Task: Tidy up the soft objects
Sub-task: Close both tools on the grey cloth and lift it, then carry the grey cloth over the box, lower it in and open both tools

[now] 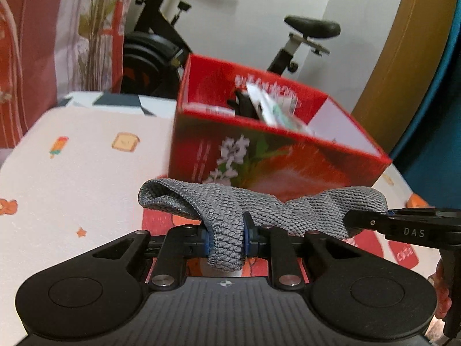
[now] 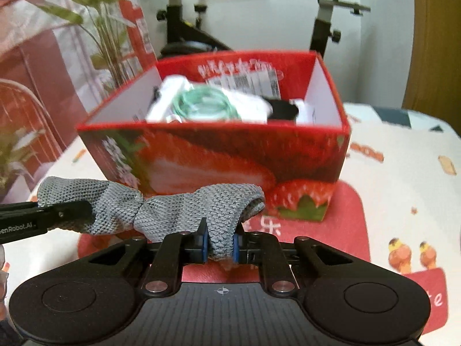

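Between both grippers (left gripper (image 1: 226, 238), right gripper (image 2: 220, 243), each pinching) stretches grey cloth (image 1: 259, 204)

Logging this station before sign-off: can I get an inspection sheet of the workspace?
Surface: white printed tablecloth with a red mat.
Job's things: grey knitted fabric piece held off the surface in front of the red strawberry-print cardboard box.
Clutter: white packets and a coiled green cord inside the box.
Grippers: left gripper and right gripper each shut on the fabric.
Cables: nothing seen outside the box.
Surroundings: black exercise bike, potted plant.
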`<action>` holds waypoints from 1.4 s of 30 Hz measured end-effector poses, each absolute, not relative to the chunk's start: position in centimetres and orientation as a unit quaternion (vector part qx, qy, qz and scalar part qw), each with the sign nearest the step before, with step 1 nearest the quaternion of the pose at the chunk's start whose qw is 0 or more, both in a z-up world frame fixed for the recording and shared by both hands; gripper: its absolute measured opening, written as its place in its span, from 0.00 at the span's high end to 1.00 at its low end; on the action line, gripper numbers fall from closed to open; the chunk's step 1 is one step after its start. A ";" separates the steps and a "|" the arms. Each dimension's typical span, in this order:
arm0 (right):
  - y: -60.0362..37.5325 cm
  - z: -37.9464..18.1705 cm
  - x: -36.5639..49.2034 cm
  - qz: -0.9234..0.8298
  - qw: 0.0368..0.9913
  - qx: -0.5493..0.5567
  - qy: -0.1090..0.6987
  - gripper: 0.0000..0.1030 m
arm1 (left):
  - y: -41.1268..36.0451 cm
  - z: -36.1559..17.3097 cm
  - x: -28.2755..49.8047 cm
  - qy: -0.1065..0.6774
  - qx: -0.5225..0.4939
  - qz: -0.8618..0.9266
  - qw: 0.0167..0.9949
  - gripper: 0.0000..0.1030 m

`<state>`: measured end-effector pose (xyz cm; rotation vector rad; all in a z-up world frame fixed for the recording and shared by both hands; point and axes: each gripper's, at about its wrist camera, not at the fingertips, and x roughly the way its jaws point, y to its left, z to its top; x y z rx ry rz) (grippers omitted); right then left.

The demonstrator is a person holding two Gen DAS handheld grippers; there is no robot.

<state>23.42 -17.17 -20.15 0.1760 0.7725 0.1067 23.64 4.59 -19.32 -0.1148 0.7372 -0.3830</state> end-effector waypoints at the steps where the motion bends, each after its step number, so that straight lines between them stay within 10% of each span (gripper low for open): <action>1: -17.2 -19.5 23.3 0.054 0.924 0.084 0.369 0.87 | 4.7 -18.8 23.4 0.352 -0.058 -0.185 0.916 0.80; 25: -20.1 -8.3 26.4 0.039 0.967 0.032 0.251 0.87 | 0.4 -9.4 28.1 0.243 -0.052 -0.193 0.949 0.80; 42: -19.9 -13.2 40.0 -0.019 0.952 -0.032 0.302 0.87 | -3.1 -12.4 39.6 0.280 0.023 -0.162 0.946 0.79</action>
